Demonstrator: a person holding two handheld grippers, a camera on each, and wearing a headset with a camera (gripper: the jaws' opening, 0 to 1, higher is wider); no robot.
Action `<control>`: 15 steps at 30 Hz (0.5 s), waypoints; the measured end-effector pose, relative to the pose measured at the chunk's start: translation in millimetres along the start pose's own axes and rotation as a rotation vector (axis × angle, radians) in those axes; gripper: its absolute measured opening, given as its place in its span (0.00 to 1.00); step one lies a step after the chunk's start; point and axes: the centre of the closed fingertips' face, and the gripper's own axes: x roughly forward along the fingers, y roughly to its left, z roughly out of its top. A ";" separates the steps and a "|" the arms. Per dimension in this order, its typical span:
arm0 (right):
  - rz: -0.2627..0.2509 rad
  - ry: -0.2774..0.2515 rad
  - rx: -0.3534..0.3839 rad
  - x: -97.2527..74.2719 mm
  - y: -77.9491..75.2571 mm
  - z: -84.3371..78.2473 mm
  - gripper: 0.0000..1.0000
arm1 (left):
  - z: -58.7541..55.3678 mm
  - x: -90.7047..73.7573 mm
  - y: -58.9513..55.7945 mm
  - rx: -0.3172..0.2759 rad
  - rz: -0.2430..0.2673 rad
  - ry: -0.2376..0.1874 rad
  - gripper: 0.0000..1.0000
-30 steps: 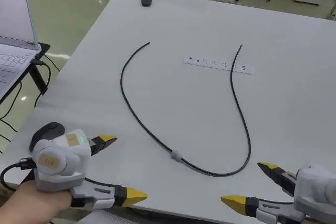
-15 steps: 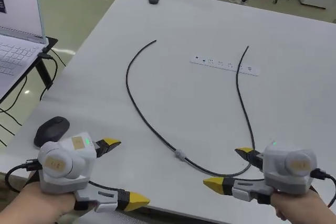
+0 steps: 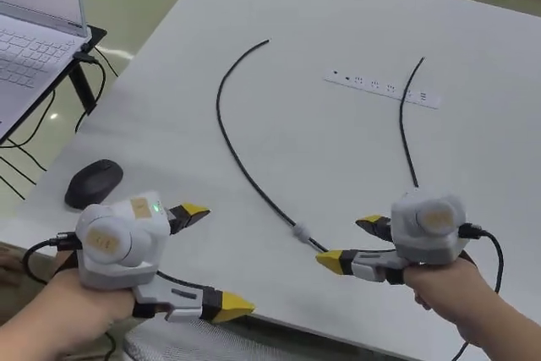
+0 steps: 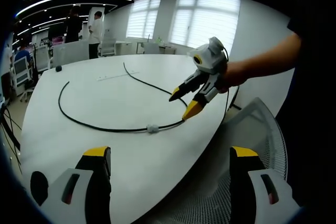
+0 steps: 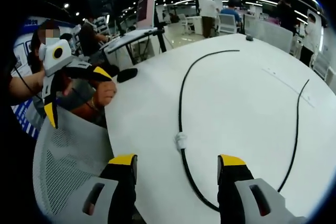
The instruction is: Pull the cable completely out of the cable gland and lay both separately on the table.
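While my left gripper (image 3: pixel 220 256) and right gripper (image 3: pixel 345 242) hang w/ jaws apart, black cable (image 3: pixel 219 112) lies U-shaped on white table (image 3: pixel 330 154), grey cable gland (image 3: pixel 300 231) (threaded on) at 12 o'clock off my right jaws; open-plan office behind.

In front of me the thin black cable (image 3: pixel 219 112) lies flat on the white table (image 3: pixel 338 150) in a wide U shape. Both its ends point toward the far edge and its bend is close to the near edge. The small pale grey cable gland (image 3: pixel 300 230) sits threaded on the cable at the left part of this bend, resting on the table.
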 end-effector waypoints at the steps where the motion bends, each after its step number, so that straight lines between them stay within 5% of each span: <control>1: 0.000 0.010 0.004 3.9 -2.4 0.2 0.60 | -1.2 0.1 -0.3 -0.003 -0.002 0.001 0.94; 15: 0.057 0.141 -0.019 36.4 -9.4 -12.6 0.41 | -9.7 -0.4 -7.3 -0.026 -0.017 0.019 0.93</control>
